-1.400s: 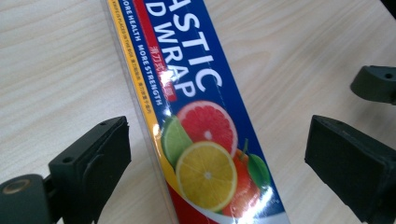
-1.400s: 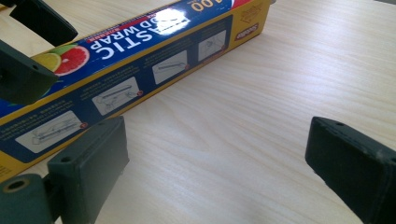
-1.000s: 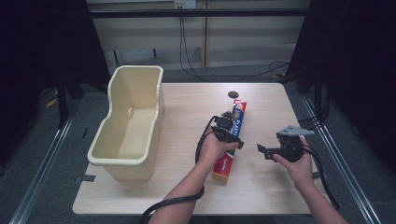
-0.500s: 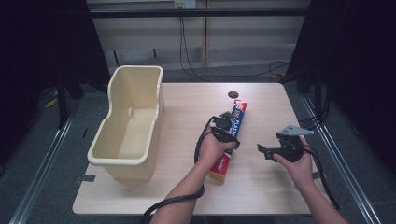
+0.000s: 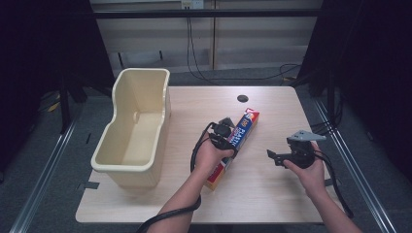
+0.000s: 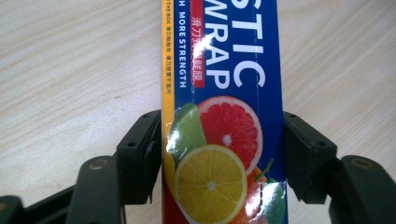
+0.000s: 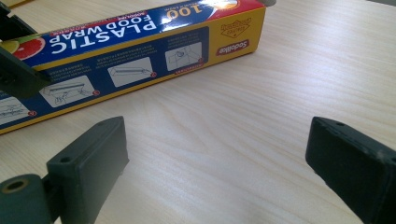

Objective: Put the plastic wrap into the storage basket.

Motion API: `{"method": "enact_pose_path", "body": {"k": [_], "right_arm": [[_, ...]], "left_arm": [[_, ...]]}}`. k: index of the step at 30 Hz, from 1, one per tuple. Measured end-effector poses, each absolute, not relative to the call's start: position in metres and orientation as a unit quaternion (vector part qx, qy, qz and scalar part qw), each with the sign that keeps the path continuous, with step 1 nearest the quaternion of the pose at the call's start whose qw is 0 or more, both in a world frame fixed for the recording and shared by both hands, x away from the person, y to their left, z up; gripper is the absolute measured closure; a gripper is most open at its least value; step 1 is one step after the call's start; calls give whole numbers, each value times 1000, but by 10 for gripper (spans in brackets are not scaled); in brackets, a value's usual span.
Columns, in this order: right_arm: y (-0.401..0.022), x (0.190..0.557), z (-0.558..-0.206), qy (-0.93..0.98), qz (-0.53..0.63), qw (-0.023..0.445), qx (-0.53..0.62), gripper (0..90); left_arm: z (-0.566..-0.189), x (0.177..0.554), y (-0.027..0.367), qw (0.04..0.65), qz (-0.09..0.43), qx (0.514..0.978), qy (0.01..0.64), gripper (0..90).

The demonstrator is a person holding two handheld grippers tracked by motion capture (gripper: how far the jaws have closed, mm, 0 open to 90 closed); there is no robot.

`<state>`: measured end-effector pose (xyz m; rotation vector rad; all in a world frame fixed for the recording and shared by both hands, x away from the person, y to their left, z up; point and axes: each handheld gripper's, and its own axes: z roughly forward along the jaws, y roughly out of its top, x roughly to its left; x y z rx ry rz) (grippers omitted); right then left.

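A long blue, yellow-edged plastic wrap box (image 5: 246,127) lies slantwise on the wooden table (image 5: 272,204). My left gripper (image 5: 225,132) sits over its middle. Its jaws have just been closing, and in the left gripper view the two pads (image 6: 140,154) press on both long sides of the box (image 6: 224,84) at the citrus picture. My right gripper (image 5: 272,156) hangs open to the right of the box, held in a hand low over bare wood. In the right gripper view its jaws (image 7: 219,154) stand wide apart with nothing between them, and the box (image 7: 140,42) lies beyond.
A tall cream plastic bin (image 5: 165,114) stands at the table's left with nothing in it. A small dark round hole (image 5: 242,98) lies near the far edge. Black cables trail from both grippers toward the near edge. Bare wood lies around the right gripper.
The left jaws have closed onto the plastic wrap box. The left hand and the box's near end have shifted slightly to the left. The right gripper has kept still.
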<state>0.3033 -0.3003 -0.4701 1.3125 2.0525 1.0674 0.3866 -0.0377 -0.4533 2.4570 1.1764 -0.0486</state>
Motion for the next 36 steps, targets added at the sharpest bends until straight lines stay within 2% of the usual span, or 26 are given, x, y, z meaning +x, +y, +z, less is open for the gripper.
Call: {"method": "enact_pose_path", "body": {"k": [7, 9, 18, 26, 36], "right_arm": [[-301, 303, -470, 750, 391, 237, 478, 56], [-301, 303, -470, 749, 390, 236, 481, 56], [-302, 304, -470, 750, 393, 237, 477, 56], [-301, 305, -470, 751, 396, 236, 473, 55], [-300, 304, -469, 748, 403, 234, 471, 41]], "left_arm": [[-462, 397, -53, 211, -10, 877, 432, 274], [-463, 399, -57, 211, -3, 876, 433, 278], [-456, 407, -60, 171, -4, 888, 428, 401], [-440, 404, -51, 139, -10, 903, 406, 409], [-412, 403, -32, 144, -32, 900, 411, 411]]}}
